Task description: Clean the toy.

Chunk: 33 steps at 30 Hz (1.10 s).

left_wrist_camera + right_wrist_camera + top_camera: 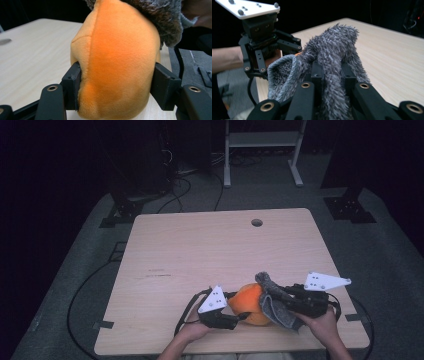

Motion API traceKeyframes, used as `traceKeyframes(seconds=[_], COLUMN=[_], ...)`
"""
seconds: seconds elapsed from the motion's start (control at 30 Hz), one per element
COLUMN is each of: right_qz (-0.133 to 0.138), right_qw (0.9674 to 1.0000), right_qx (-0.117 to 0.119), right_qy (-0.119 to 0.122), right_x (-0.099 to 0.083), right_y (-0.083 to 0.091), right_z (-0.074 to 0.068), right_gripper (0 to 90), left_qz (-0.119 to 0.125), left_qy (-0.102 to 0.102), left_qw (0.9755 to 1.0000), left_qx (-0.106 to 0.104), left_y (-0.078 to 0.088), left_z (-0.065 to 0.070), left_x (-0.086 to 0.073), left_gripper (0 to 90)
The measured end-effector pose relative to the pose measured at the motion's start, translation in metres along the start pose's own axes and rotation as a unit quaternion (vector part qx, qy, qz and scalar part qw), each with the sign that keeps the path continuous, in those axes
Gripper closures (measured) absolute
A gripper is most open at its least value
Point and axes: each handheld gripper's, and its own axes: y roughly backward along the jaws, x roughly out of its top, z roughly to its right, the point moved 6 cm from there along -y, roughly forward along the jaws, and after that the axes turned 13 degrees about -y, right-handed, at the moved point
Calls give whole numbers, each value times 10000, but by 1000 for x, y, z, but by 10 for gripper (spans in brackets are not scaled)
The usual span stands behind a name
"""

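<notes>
An orange plush toy (pixel 248 302) sits near the front edge of the wooden table (pixel 200 250). A grey fuzzy sock-like cloth (pixel 274 299) is draped over its right side. My left gripper (pixel 239 316) is shut on the orange plush (pixel 117 55), one jaw pressing each side. In the left gripper view the grey cloth (pixel 160 15) covers the toy's top. My right gripper (pixel 286 303) is shut on the grey cloth (pixel 332 50), a thick fold pinched between its jaws. In the right gripper view the left gripper (pixel 289 50) faces me just behind the cloth's open cuff (pixel 284 70).
The table has a round cable hole (pixel 256 222) at its far side. A white metal stand (pixel 262 150) and dark equipment stand on the grey floor behind. Cables (pixel 75 310) trail on the floor at the left. Both hands (pixel 320 322) rest at the front edge.
</notes>
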Motion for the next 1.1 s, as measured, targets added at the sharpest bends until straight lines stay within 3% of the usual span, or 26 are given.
traceKeyframes(seconds=[0.1, 0.2, 0.33, 0.37, 0.5, 0.6, 0.7, 0.73, 0.77, 0.83, 1.0, 1.1], right_qz=[242, 189, -48, -148, -123, -89, -57, -12, -12, 5, 14, 8], right_qw=[9984, 9984, 9979, 9979, 9976, 9981, 9987, 9988, 9988, 9982, 9979, 9981], right_qx=[404, 371, 259, 191, 107, -59, -301, -465, -465, -583, -389, -396], right_qy=[-313, -383, -587, -607, -679, -611, -404, -149, -149, 148, 517, 480], right_x=[5, 2, -13, -17, -21, -22, -21, -18, -18, -15, -13, -13], right_y=[-1, -8, -23, -27, -29, -28, -26, -24, -24, -24, -29, -29], right_z=[0, 1, 11, 14, 20, 22, 20, 13, 13, 4, -15, -10], right_gripper=[769, 769, 769, 769, 768, 768, 771, 774, 774, 775, 775, 775], left_qz=[-123, -337, -505, -462, -372, -436, -344, -358, -379, -412, -357, -317], left_qy=[-109, -361, -152, -72, 30, -53, -116, -143, -140, -29, 296, 344], left_qw=[9997, 9987, 9983, 9985, 9991, 9990, 9991, 9988, 9987, 9984, 9980, 9980], left_qx=[-162, -120, -241, -285, -221, -59, 196, 296, 325, 395, 433, 431], left_y=[13, 21, 20, 18, 11, 5, 2, 1, 1, -1, -2, -2], left_z=[-5, -8, -9, -8, -9, -8, -6, -6, -6, -7, -13, -15], left_x=[10, 11, -1, -5, -14, -17, -18, -17, -16, -15, -17, -18], left_gripper=[342, 329, 317, 281, 97, 99, 201, 242, 242, 258, 260, 279])
